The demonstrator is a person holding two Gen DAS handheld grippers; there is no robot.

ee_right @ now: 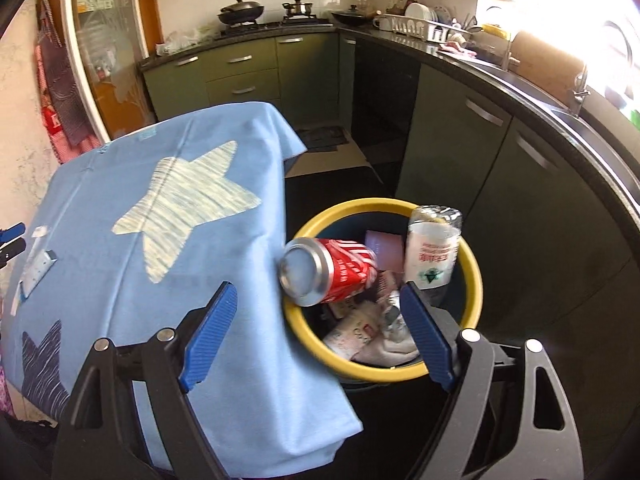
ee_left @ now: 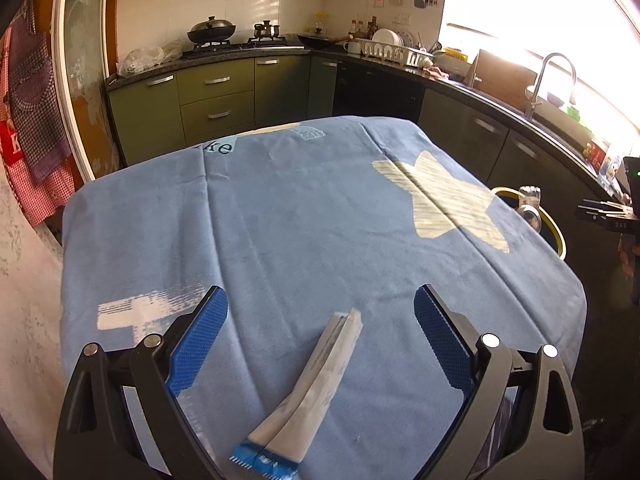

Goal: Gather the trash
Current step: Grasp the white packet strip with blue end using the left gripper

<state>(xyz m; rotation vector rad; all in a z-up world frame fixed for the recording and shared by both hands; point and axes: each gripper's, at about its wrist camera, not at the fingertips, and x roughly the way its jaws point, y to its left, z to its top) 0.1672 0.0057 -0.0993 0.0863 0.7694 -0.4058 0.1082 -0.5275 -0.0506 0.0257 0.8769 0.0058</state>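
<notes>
A flattened white tube [ee_left: 320,368] with a blue crimped end lies on the blue star-print tablecloth [ee_left: 300,220]. My left gripper [ee_left: 320,292] hangs open over the tube, one blue pad on each side, neither touching it. In the right wrist view, my right gripper [ee_right: 318,287] stands open and empty above the yellow-rimmed bin [ee_right: 474,280] beside the table. A red drink can [ee_right: 332,270] lies tilted on the bin's near-left rim. A clear plastic bottle [ee_right: 432,252] stands among paper scraps inside the bin.
The cloth hangs down over the table edge next to the bin. Green kitchen cabinets [ee_right: 500,168] with a dark counter curve around behind and to the right. A stove with pans [ee_left: 212,32] and a dish rack [ee_left: 396,50] sit on the counter, and aprons hang at the left wall.
</notes>
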